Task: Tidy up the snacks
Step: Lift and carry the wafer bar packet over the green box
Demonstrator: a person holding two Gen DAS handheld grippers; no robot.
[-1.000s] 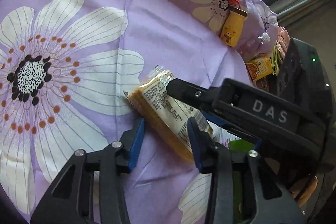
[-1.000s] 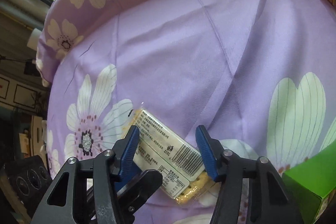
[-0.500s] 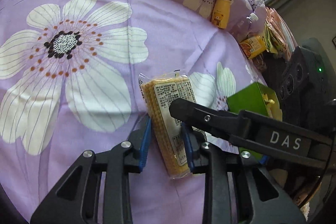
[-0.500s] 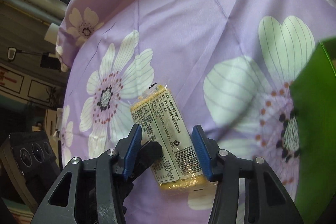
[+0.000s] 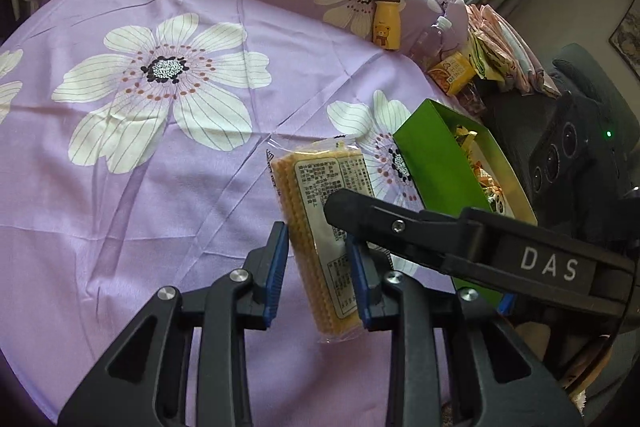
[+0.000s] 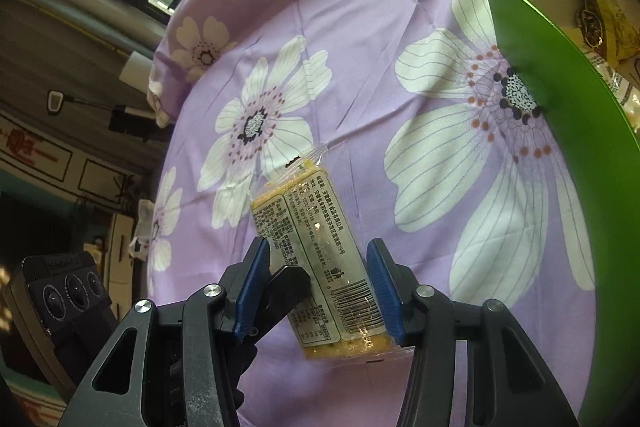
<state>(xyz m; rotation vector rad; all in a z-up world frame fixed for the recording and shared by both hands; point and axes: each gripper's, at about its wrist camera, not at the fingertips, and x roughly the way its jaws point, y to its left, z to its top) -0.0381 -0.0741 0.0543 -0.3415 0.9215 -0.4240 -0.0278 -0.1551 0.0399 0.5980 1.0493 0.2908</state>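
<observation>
Left wrist view: the left gripper [image 5: 318, 269] clamps a cracker pack [image 5: 320, 211] by its long edges, above the purple cloth [image 5: 160, 187] beside a green box [image 5: 432, 163].

Right wrist view: the right gripper [image 6: 320, 285] grips its barcode end – light, slippery film, brittle inside.

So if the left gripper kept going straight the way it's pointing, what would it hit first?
Holding the clear-wrapped yellow cracker packet, the left gripper points down at the purple flowered cloth. That cloth likely comes first; the green cardboard box sits off to the right, though depth is unclear.
</observation>
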